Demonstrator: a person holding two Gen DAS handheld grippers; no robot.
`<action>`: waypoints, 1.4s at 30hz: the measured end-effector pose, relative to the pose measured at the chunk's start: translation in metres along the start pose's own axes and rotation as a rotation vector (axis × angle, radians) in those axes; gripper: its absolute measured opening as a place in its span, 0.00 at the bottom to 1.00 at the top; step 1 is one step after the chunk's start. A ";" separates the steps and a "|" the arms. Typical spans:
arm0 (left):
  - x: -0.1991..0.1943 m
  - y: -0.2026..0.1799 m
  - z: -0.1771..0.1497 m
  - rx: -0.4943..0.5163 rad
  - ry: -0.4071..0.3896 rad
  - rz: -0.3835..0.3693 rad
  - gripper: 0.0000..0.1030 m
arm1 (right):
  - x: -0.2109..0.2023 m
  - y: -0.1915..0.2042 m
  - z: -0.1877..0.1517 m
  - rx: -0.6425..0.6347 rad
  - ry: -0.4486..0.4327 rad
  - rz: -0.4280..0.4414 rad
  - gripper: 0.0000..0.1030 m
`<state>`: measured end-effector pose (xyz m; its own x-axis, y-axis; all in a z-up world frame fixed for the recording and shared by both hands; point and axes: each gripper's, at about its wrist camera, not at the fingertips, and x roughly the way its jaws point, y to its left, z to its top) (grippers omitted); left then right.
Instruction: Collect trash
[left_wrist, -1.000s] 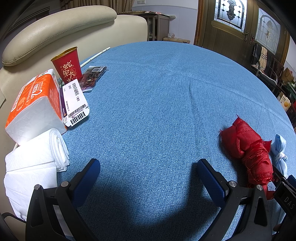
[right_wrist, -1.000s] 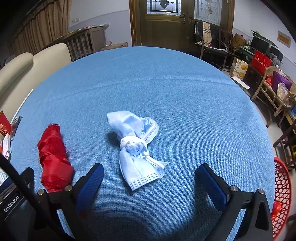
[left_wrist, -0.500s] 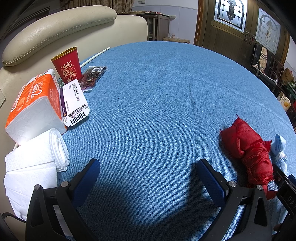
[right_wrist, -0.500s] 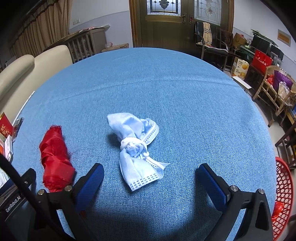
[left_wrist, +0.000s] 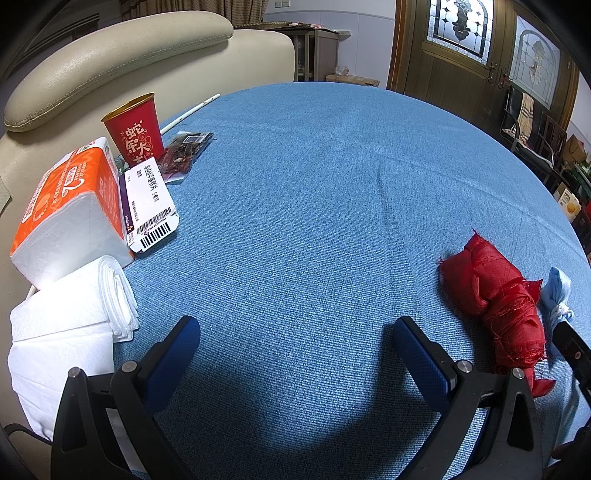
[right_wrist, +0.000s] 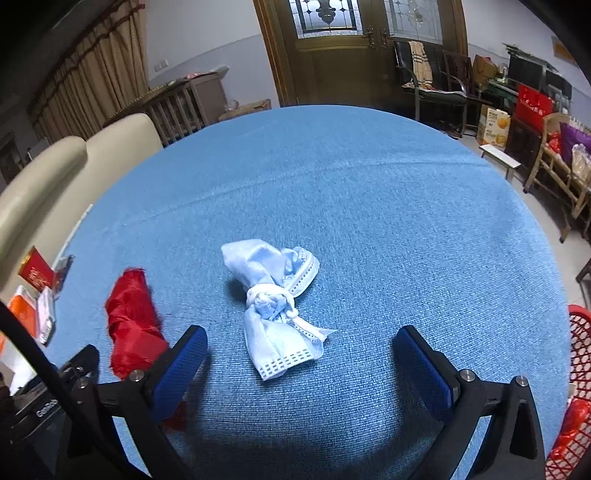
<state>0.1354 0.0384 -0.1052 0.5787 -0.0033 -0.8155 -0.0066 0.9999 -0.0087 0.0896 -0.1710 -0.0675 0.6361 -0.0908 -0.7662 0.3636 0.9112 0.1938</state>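
Observation:
A knotted light-blue face mask (right_wrist: 275, 306) lies on the blue tablecloth, just ahead of my right gripper (right_wrist: 301, 350), which is open and empty. A crumpled red cloth bundle (right_wrist: 133, 325) sits to the mask's left, beside the right gripper's left finger. In the left wrist view the same red bundle (left_wrist: 498, 299) lies to the right of my left gripper (left_wrist: 295, 339), with a bit of the mask (left_wrist: 557, 291) behind it. The left gripper is open over bare tablecloth.
At the table's left edge stand a red paper cup (left_wrist: 135, 129), an orange tissue pack (left_wrist: 70, 206), a barcoded card (left_wrist: 149, 205), a dark snack wrapper (left_wrist: 184, 151) and folded white tissue (left_wrist: 74, 317). A cream sofa (left_wrist: 110, 59) is behind. A red basket (right_wrist: 576, 387) stands at right.
The right wrist view has tilted upward and drawn slightly back, so the mask and red bundle sit lower in its frame. The left gripper has not moved.

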 end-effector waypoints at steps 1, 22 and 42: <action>0.000 0.000 0.000 0.000 0.000 0.000 1.00 | -0.001 -0.003 -0.001 0.005 -0.003 0.013 1.00; 0.000 -0.001 0.000 -0.001 0.000 0.002 1.00 | -0.011 -0.034 -0.001 0.003 0.028 0.227 1.00; -0.001 -0.001 -0.002 -0.002 0.001 0.004 1.00 | 0.017 -0.021 0.035 -0.098 0.195 0.198 0.90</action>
<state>0.1334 0.0379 -0.1053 0.5778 0.0008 -0.8162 -0.0103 0.9999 -0.0063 0.1170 -0.2054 -0.0634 0.5418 0.1628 -0.8246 0.1718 0.9389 0.2982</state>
